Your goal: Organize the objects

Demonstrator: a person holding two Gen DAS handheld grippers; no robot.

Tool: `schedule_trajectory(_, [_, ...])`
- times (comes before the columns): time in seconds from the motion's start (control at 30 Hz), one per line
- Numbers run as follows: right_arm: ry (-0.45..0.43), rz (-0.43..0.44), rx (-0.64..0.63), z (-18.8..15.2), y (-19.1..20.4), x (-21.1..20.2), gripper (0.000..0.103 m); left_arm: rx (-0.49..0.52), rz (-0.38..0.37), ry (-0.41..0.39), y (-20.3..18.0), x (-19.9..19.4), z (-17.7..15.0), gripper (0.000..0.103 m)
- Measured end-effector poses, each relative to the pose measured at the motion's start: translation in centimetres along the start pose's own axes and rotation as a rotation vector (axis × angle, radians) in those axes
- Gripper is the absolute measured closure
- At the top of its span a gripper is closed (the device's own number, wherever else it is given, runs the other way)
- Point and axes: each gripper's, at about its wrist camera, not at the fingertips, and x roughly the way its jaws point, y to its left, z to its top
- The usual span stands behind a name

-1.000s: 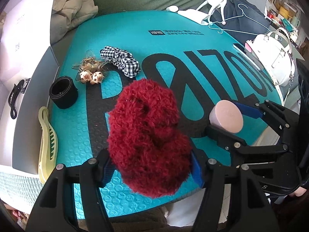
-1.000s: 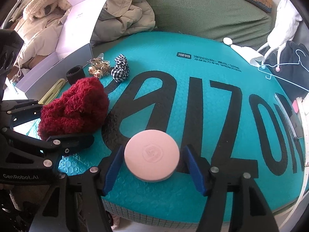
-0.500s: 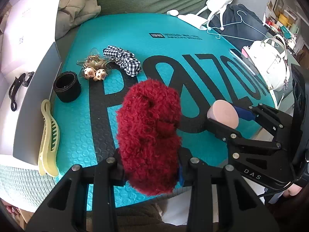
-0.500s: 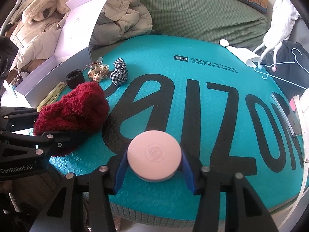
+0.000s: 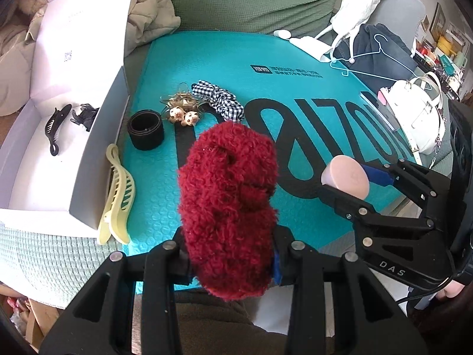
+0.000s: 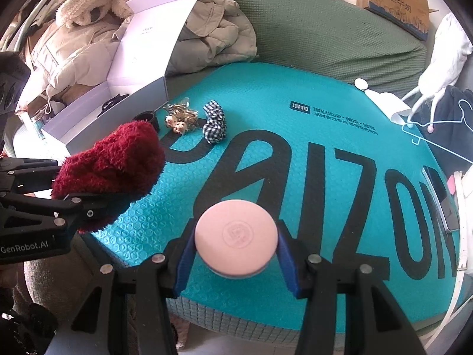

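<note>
The left claw (image 5: 230, 263) grips a red scrunchie (image 5: 229, 207), which sits squeezed between its two fingers and rises toward 12 o'clock from the tips, clear of the teal mat (image 5: 224, 59). The scrunchie is a thick, fuzzy, dark red loop, bunched up so its hole shows only as a dark fold near the top. The right claw (image 6: 236, 251) grips a pink disc (image 6: 236, 235) by its rim, the blue pads pressing at 3 and 9 o'clock; the disc is round, flat and smooth, with a faint embossed mark in the middle of its face. In the left wrist view the disc and right claw lie at 3 o'clock of the scrunchie, well apart from it. On the mat beyond the scrunchie, at about 11 o'clock, lie a black band (image 5: 145, 129), a clip with two small bear heads (image 5: 183, 112) and a checked scrunchie (image 5: 220, 102). A yellow claw clip (image 5: 116, 198) lies at 9 o'clock beside the wall of an open white box (image 5: 97, 159), which holds two black clips (image 5: 56, 125).
</note>
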Motion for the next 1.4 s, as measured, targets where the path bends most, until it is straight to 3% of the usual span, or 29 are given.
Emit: schedule_trajectory(1.4, [-0.094,0.278,-0.388,5.4,16.8,-3.9,0.052,-0.297,0.288,-0.056,13.0,-13.2,-6.5,0.069])
